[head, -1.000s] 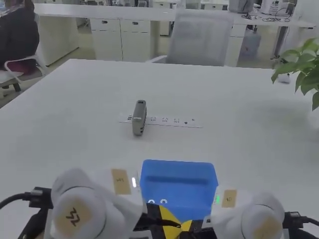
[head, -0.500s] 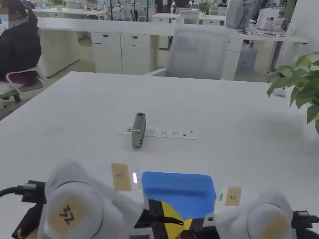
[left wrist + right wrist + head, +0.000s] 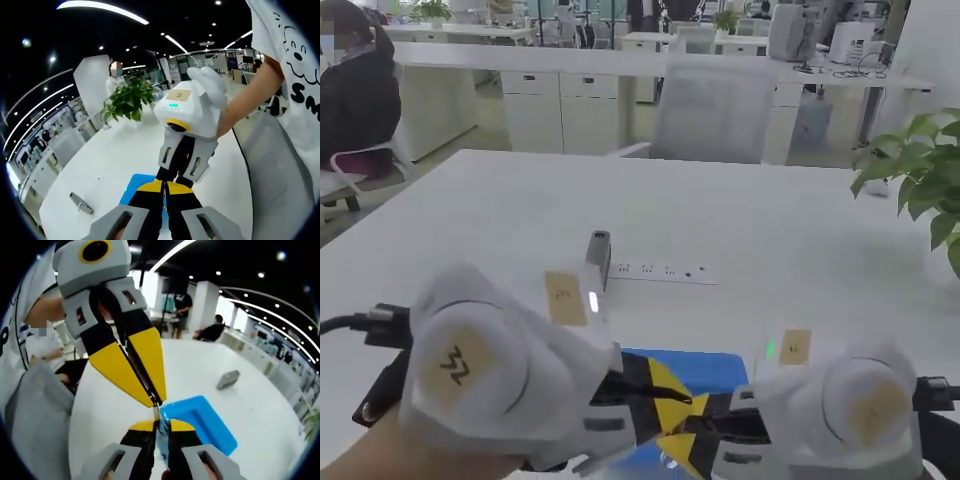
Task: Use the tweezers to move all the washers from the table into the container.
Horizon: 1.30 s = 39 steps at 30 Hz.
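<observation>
My two grippers are raised tip to tip over the blue container [image 3: 692, 364]. The left gripper [image 3: 672, 432] comes in from the left with its yellow jaws pressed together. The right gripper [image 3: 712, 428] faces it from the right. In the right gripper view a thin metal strip, the tweezers [image 3: 157, 413], runs from the left gripper [image 3: 156, 401] down into the right gripper [image 3: 160, 427], whose jaws pinch it. The blue container [image 3: 199, 421] lies just behind. In the left gripper view the left gripper [image 3: 165, 187] meets the right gripper's black fingers [image 3: 176, 162] above the container [image 3: 134, 184]. Washers are hidden.
A white power strip [image 3: 665, 271] with a grey adapter [image 3: 597, 250] plugged in lies mid-table beyond the container. A green plant [image 3: 920, 170] stands at the right edge. An office chair [image 3: 715, 110] is at the far side. The white table [image 3: 800, 230] is bare around them.
Both grippers have risen toward the head camera and now cover most of the blue container. The head view has tilted up, so the power strip sits lower in the picture.
</observation>
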### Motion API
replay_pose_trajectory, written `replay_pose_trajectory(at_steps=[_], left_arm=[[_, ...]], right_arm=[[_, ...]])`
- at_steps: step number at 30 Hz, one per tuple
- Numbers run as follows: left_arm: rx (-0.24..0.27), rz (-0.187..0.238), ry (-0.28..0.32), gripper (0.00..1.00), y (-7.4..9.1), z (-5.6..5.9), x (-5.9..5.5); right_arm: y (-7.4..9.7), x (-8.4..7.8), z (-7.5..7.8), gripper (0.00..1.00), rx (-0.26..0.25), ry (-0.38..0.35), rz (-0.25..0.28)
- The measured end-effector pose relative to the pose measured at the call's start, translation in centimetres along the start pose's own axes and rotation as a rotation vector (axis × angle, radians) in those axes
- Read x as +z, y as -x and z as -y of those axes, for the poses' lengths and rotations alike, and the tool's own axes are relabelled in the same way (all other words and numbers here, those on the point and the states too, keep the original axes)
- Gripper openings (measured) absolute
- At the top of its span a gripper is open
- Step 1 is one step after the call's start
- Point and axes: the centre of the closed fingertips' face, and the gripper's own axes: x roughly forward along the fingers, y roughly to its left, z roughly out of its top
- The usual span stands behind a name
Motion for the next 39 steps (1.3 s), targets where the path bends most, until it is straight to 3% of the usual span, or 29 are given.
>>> replay_pose_trajectory(at_steps=[9, 21, 24, 39], left_arm=[[0.015, -0.001, -0.015, 0.00, -0.9, -2.0, -0.2], [0.016, -0.030, -0.017, 0.00, -3.0, -3.5, -1.9], [0.009, -0.040, 0.007, 0.00, -3.7, -3.9, -2.8], [-0.007, -0.077, 0.039, 0.00, -5.1, -4.4, -5.2]], right_arm=[[-0.8, 0.1, 2.0, 0.04, -0.022, 0.005, 0.006], [-2.6, -1.5, 4.1, 0.05, -0.029, -0.032, -0.018], [-3.4, -2.3, 4.4, 0.05, -0.025, -0.045, -0.034], [-5.3, -4.1, 4.7, 0.05, 0.003, -0.109, -0.064]])
